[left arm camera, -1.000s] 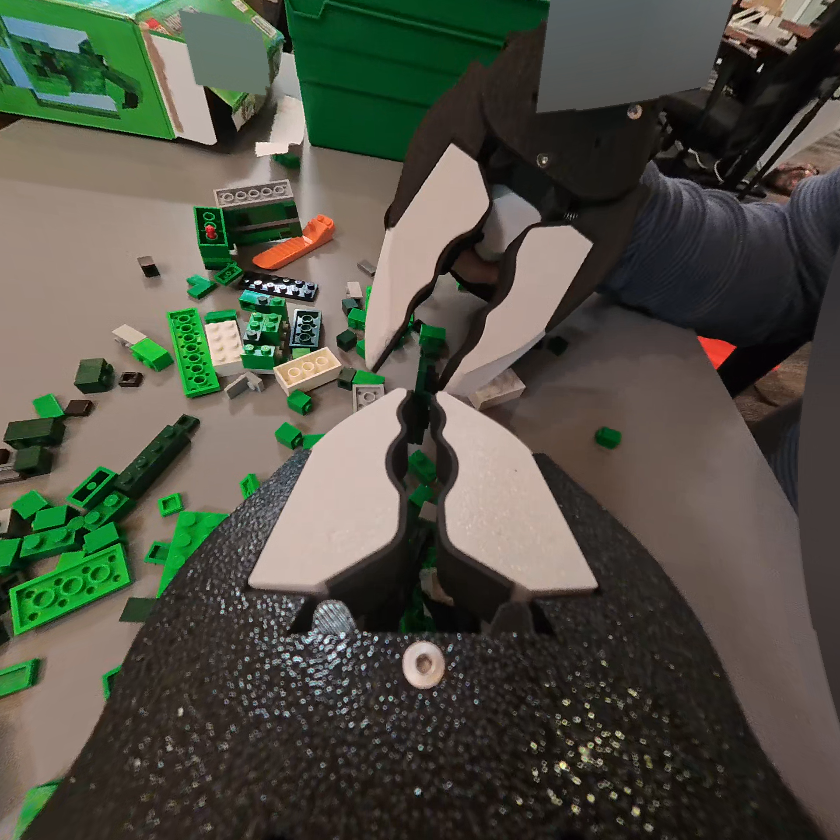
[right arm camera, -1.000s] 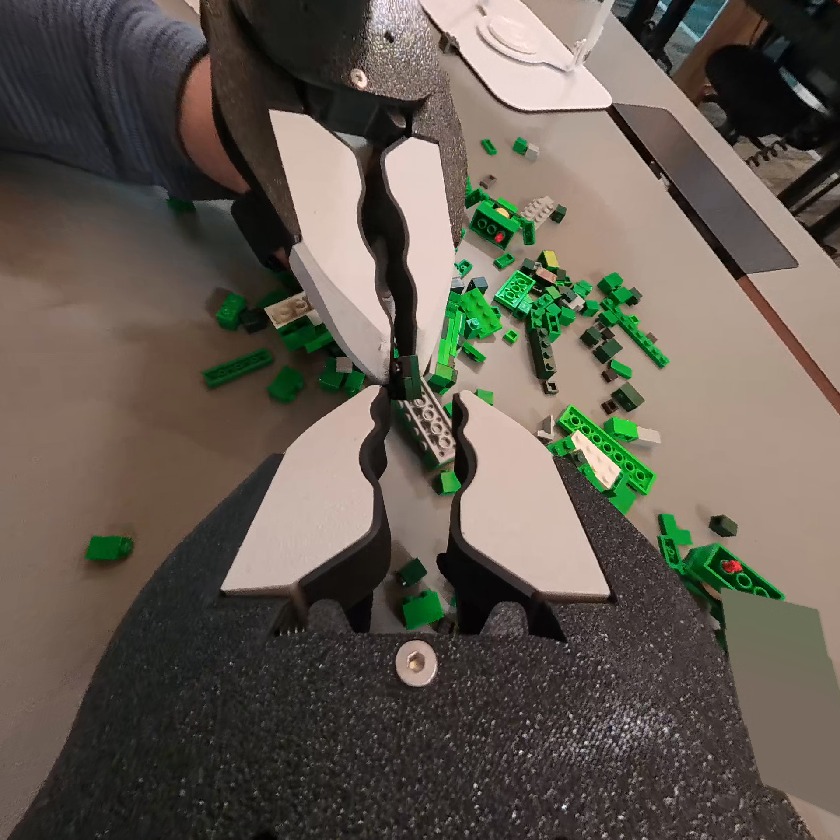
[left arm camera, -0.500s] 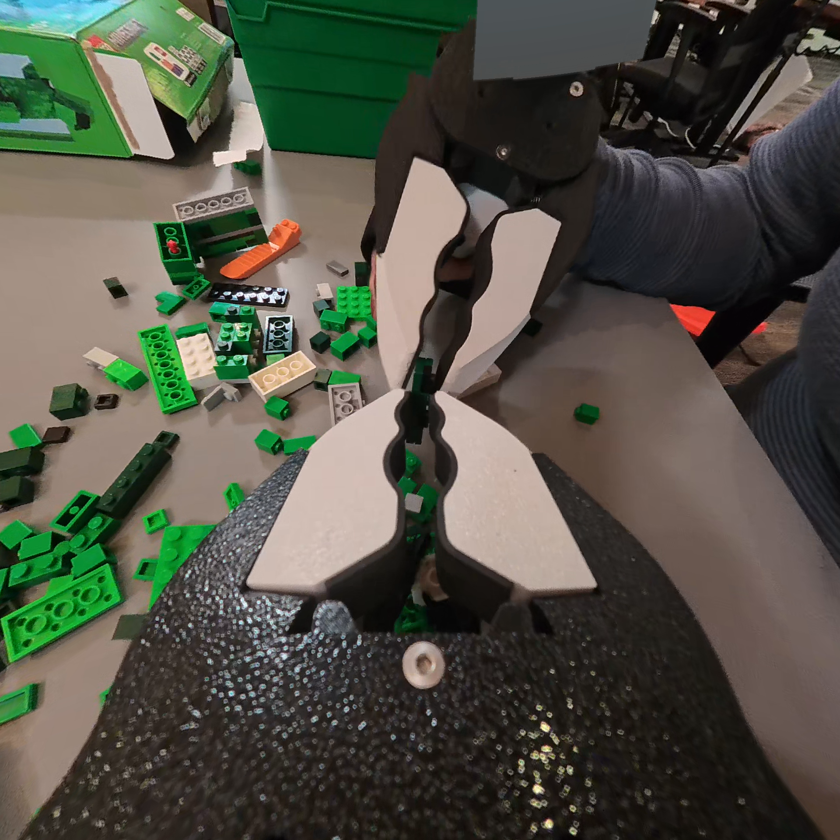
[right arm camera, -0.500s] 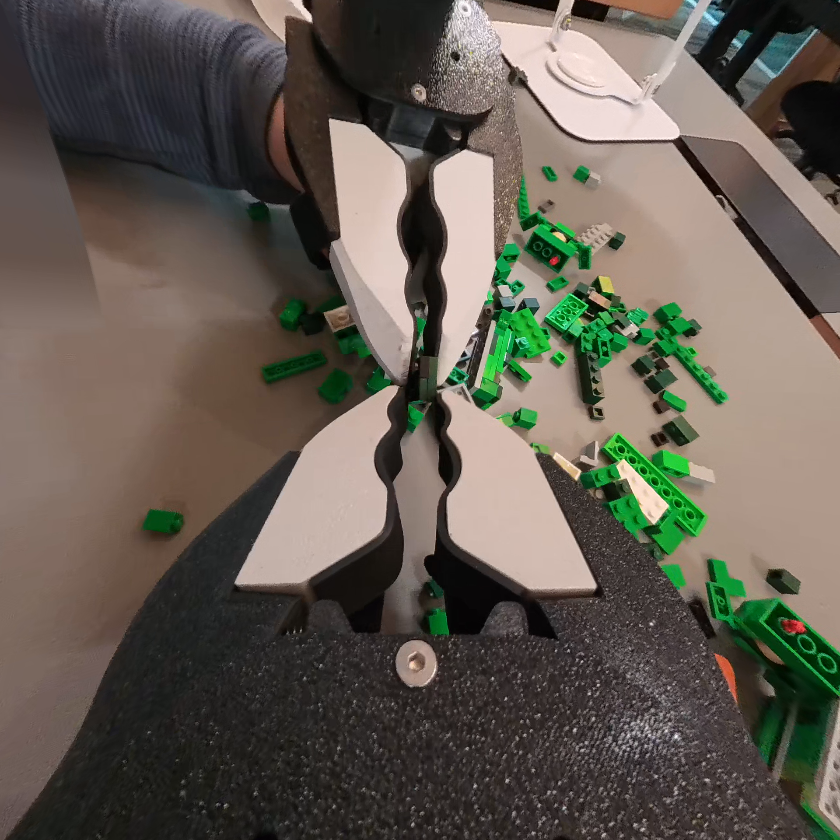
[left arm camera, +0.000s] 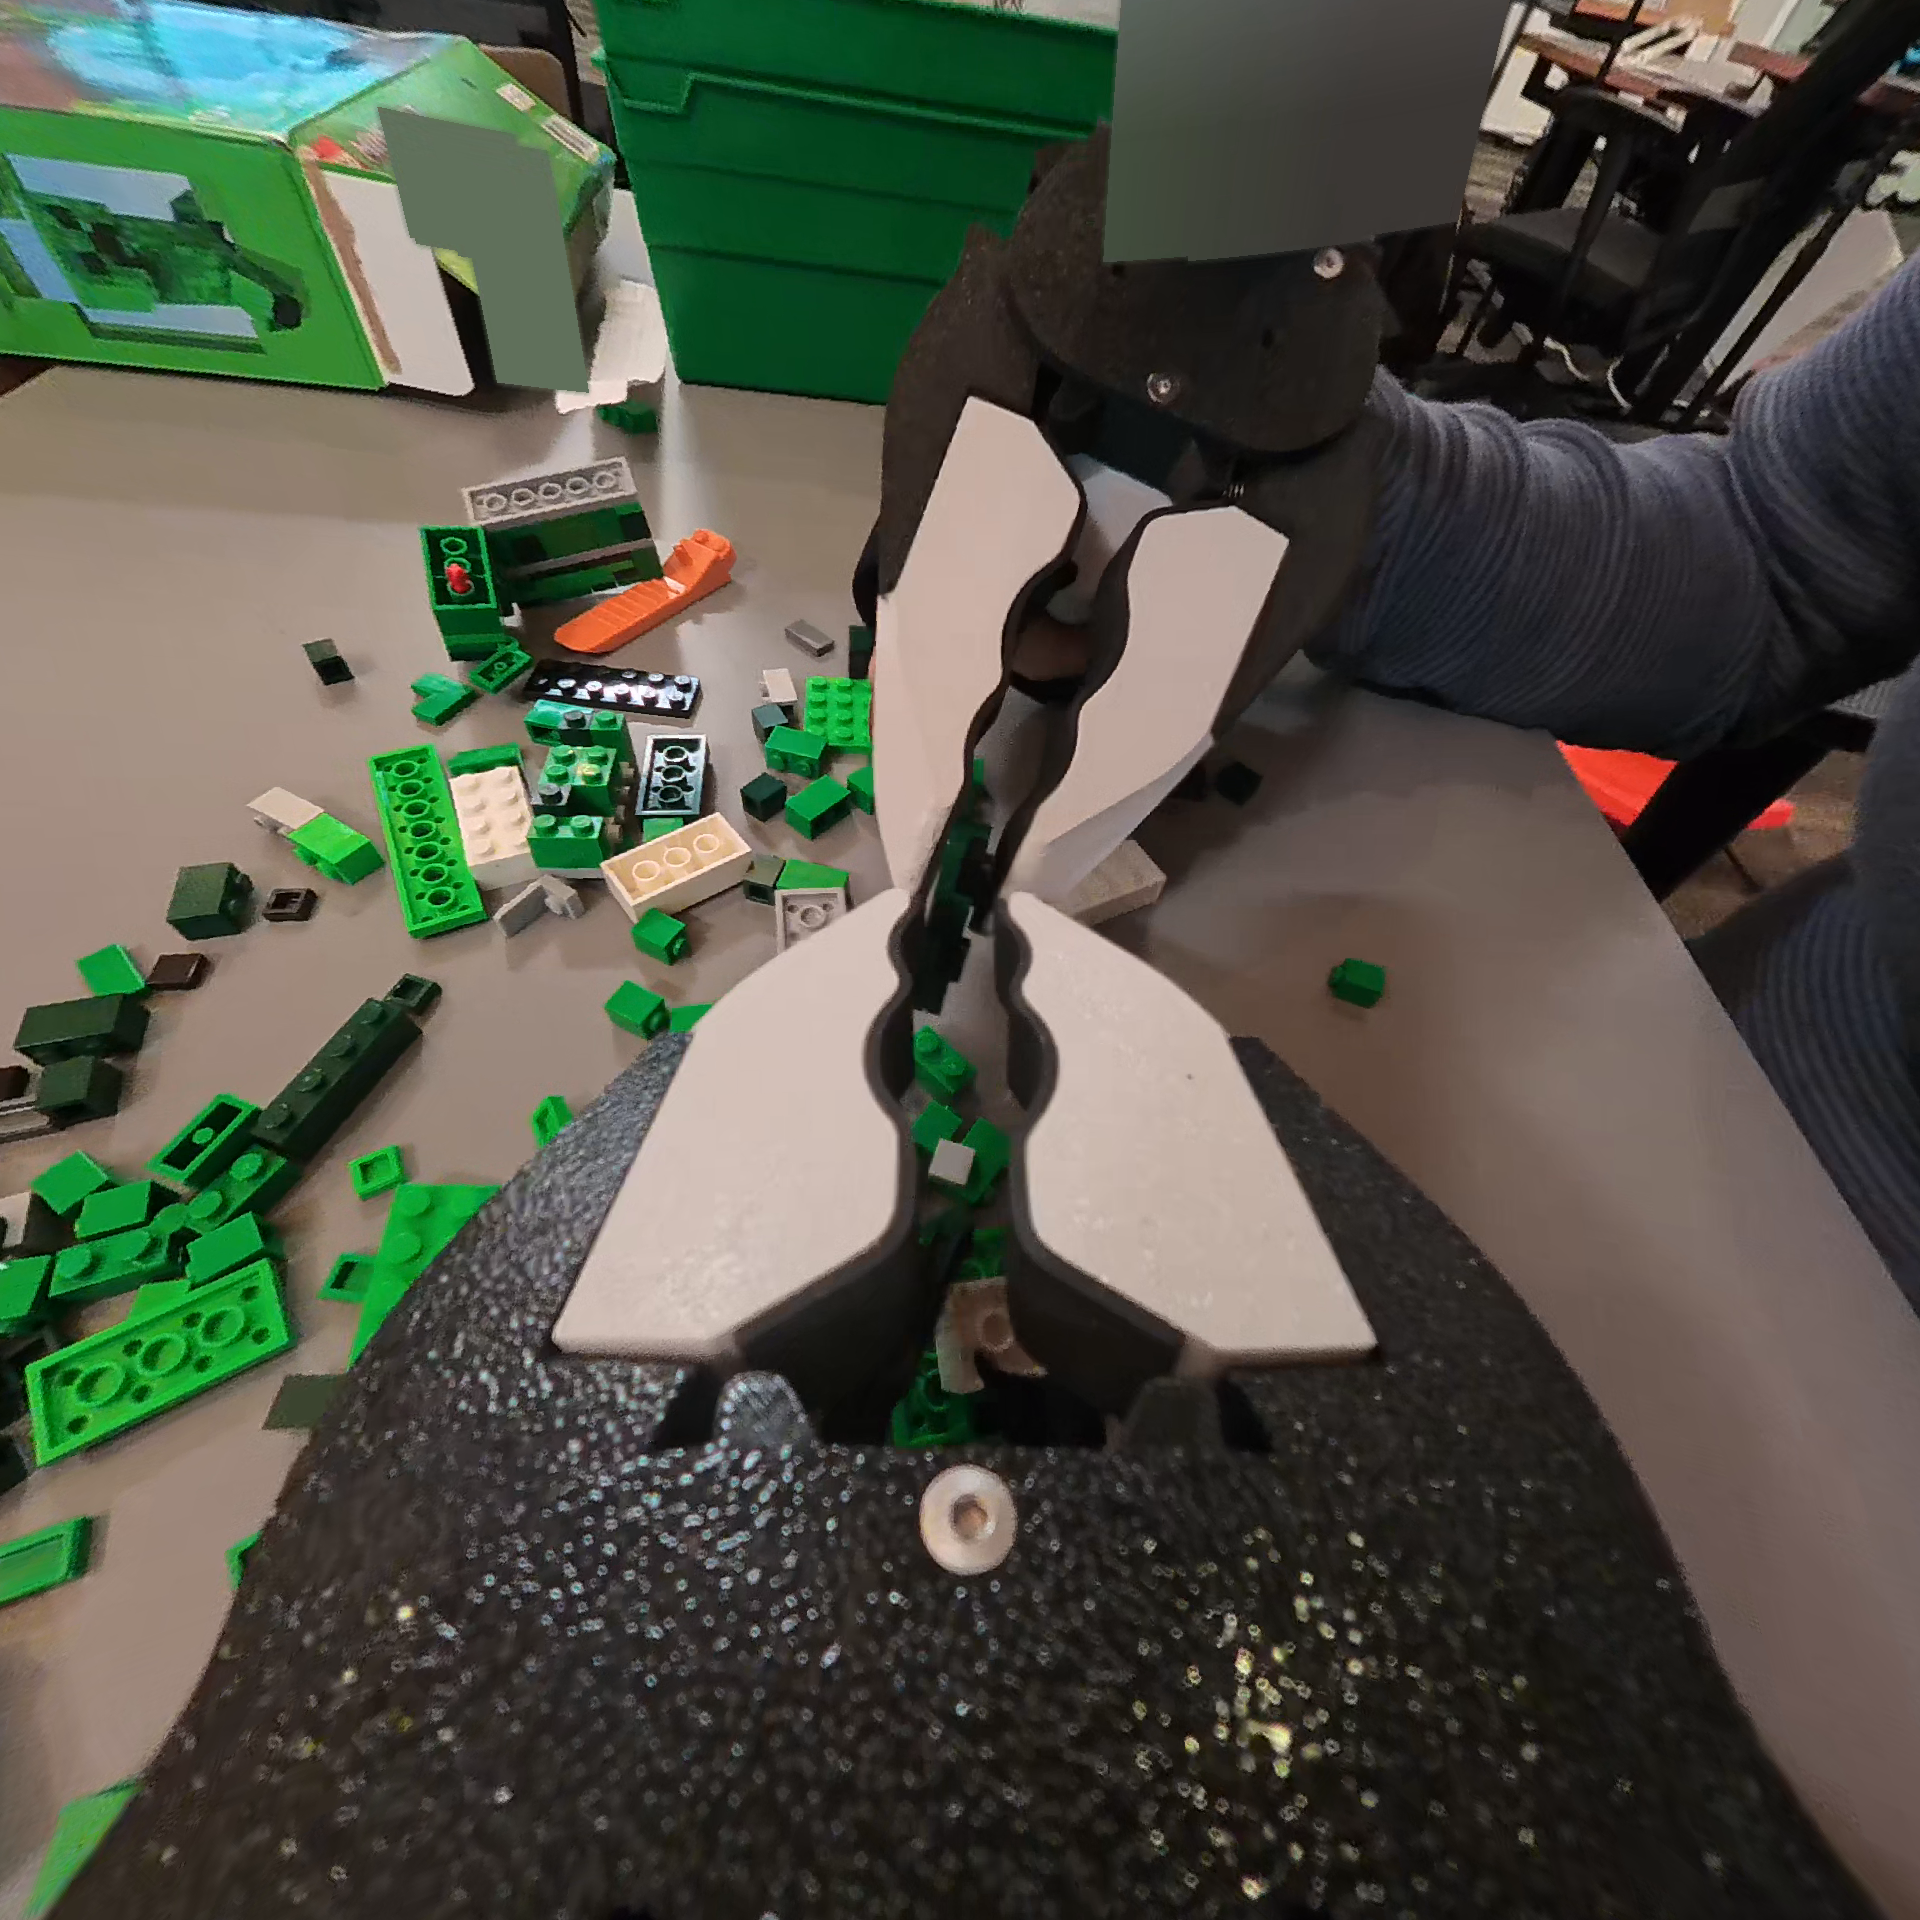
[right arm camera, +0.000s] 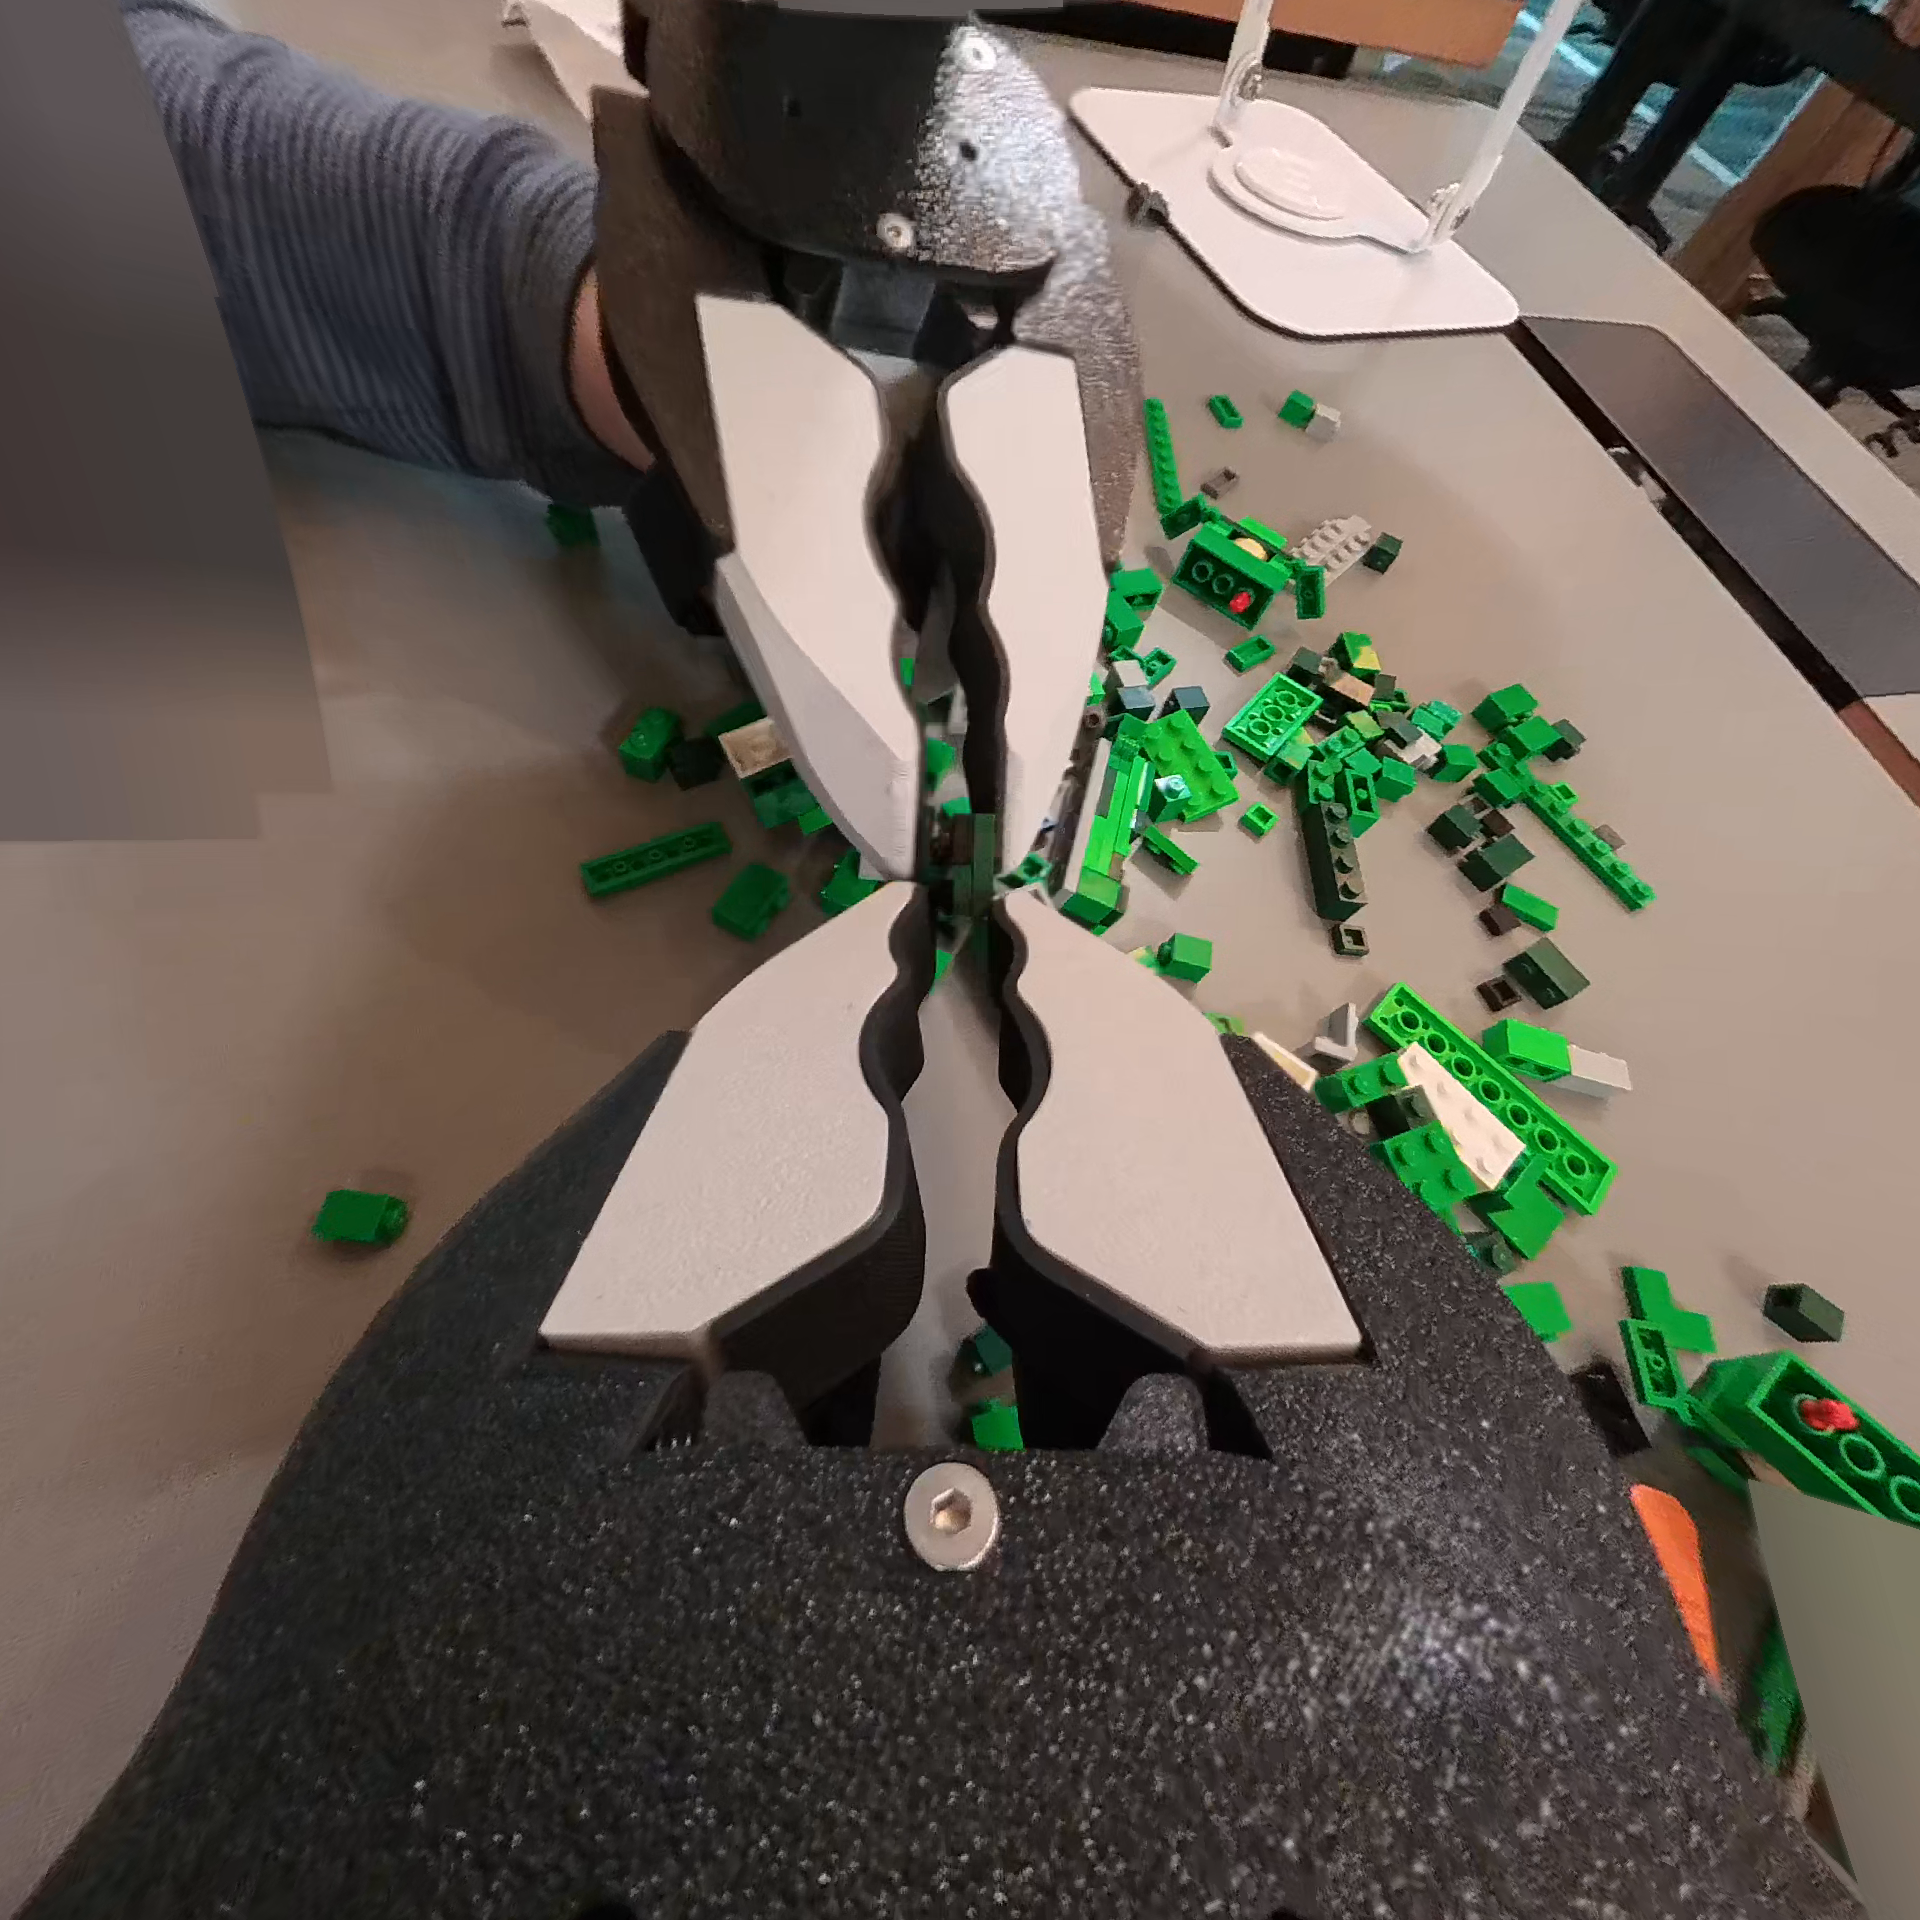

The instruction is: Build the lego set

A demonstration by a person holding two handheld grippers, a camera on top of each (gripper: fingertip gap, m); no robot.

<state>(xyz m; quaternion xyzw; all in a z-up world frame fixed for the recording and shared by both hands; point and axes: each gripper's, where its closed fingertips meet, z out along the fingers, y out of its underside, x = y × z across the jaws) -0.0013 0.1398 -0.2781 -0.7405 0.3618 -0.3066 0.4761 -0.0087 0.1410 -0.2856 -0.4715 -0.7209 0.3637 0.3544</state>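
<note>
**brickfan:** So where's the free space? In the left wrist view the grey table point(left arm camera: 1455, 1143) is bare along the whole right side, apart from one stray green brick point(left arm camera: 1356, 982), and its edge runs down the right of the frame. The left half is packed with loose pieces: a long green plate point(left arm camera: 426, 842), a tan brick point(left arm camera: 675, 862), an orange brick separator point(left arm camera: 649, 603). The green set box point(left arm camera: 208, 239) and a stack of green bins point(left arm camera: 831, 208) close off the top.

**studs_up:** Same in the right wrist view, just flipped. The left of the frame is open tabletop, and the scatter point(right arm camera: 1351, 779) fills the centre right. A white stand base point(right arm camera: 1299, 239) sits upper right.

**brickfan:** And the grippers?

**studs_up:** Tip to tip, mid-frame. The left gripper point(left arm camera: 951, 914) has its fingers drawn narrow, pinching a small dark green assembly point(left arm camera: 961, 883). The right gripper point(right arm camera: 961, 904) comes in from the opposite side, angled down, fingers also pulled in tight on that same dark green bit, which sits right where the four tips meet. It looks lifted above the table.

**brickfan:** Arm?

**studs_up:** A blue ribbed sleeve point(left arm camera: 1610, 582) reaches in from the right edge behind the right gripper.
</note>
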